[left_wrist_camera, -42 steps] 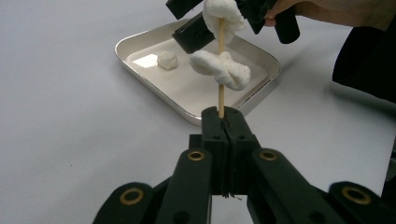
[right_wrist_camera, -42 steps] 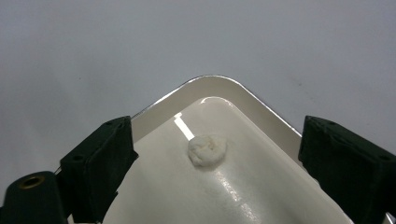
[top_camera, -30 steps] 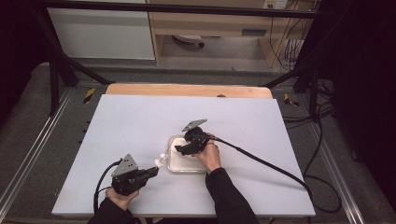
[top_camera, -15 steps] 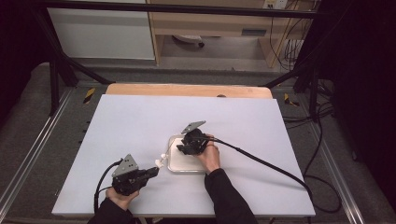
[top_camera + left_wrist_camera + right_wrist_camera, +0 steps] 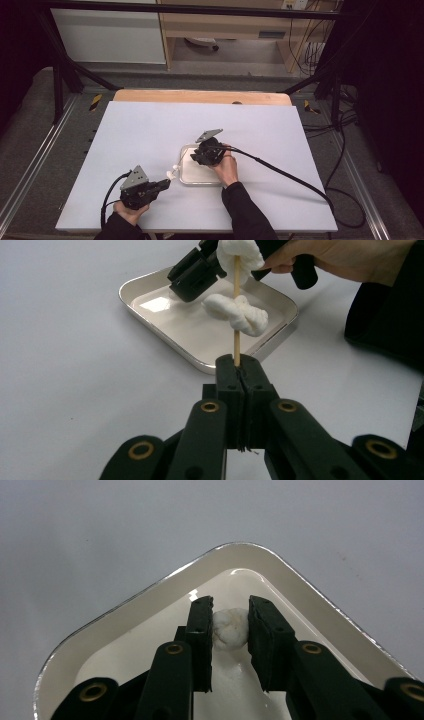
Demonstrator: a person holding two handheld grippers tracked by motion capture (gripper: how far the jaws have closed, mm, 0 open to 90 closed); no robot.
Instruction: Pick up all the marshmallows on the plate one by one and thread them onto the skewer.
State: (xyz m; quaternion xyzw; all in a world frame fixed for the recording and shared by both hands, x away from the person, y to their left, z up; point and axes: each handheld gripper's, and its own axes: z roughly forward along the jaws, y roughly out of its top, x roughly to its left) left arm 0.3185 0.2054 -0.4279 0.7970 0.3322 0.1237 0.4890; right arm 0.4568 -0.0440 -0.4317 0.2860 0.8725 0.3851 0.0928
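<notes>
Here, in the high view, the left gripper (image 5: 162, 185) sits in the lower left of the frame, held by a hand (image 5: 131, 212) at the bottom edge of the white table (image 5: 150, 125). Its jaws are pressed together on the base of a thin wooden skewer (image 5: 236, 342); in the left gripper view the stick rises from the clamped pads at centre frame and carries white marshmallow pieces (image 5: 236, 314), one lump partway up and another at the top of the frame. In the high view the loaded skewer (image 5: 172, 173) shows as a small pale shape just left of the tray (image 5: 186, 177), pointing toward it.

The right gripper (image 5: 196, 157) is near the middle of the high view, angled down into the shallow white metal tray, with the person's other hand (image 5: 227, 169) behind it and a black cable (image 5: 280, 172) trailing off to the lower right. In the right gripper view its jaws have just been closing and now press on a white marshmallow (image 5: 229, 628) from both sides, a little below centre frame, close above the tray floor. The tray's rounded corner (image 5: 240, 547) points toward the top of that frame
</notes>
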